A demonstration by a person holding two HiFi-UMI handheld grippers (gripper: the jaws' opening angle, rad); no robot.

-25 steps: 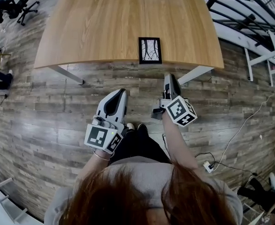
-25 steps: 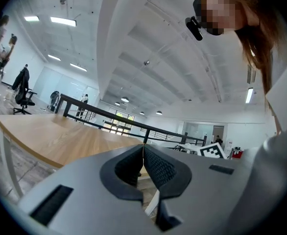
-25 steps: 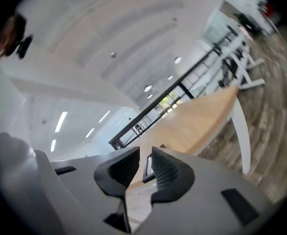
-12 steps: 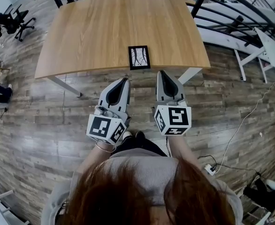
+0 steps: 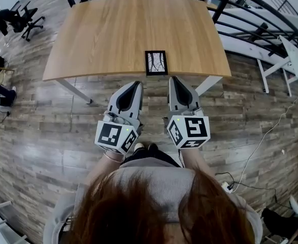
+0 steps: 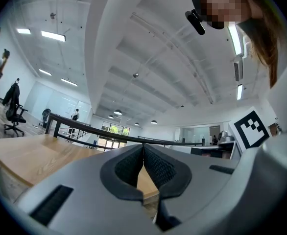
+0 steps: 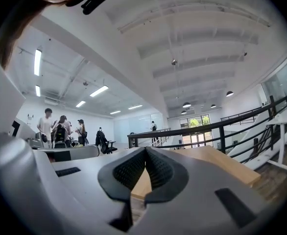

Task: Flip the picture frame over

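Two claws, the left claw (image 5: 137,84) and the right claw (image 5: 173,79), hang level just short of the worktop (image 5: 113,34), each pinched shut on nothing. The picture frame (image 5: 156,62) lies flat, image side up, just inside the near edge of the pale wood-grain surface. Thin, rectangular and black-bordered, it looks light and rigid. It is perhaps glazed, and so breakable. Lying flush on smooth wood, it likely wants lifting by a side rail, not the face.
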